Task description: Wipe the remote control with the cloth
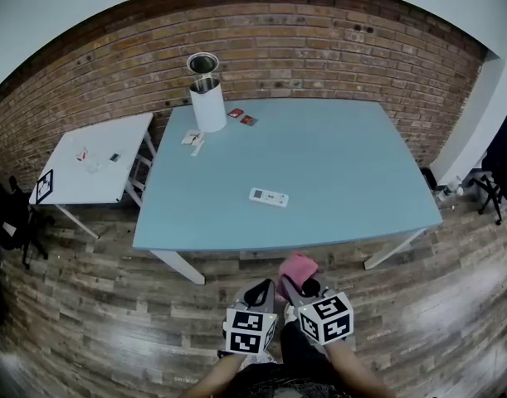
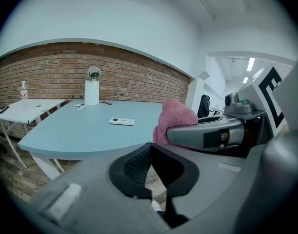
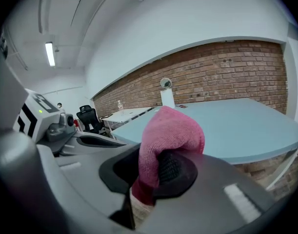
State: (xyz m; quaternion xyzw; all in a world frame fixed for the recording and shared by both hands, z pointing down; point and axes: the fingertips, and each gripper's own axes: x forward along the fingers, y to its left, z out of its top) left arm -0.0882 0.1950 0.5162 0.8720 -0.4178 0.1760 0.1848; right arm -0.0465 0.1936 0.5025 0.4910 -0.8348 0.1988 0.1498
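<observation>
Head view: I'm at the approach step. The cloth (image 1: 297, 265) is in hand, and no wiping has begun. The remote (image 1: 269, 196) lies flat near the middle of the counter (image 1: 336, 172), well apart from both tools. My left tool (image 1: 259, 293) and right tool (image 1: 299, 287) sit side by side, short of the counter's near edge and over the floor. Both point forward and slightly down, with the forearms tucked in close.

Left gripper view: the jaws are closed together with nothing between them. The cloth shows just to the right, and the remote is far ahead.

Right gripper view: the jaws are clamped on the cloth, which bunches up above them.

Next, I judge, the right tool has to reach forward over the counter and lower the cloth onto the remote. The left tool may need to steady it.
</observation>
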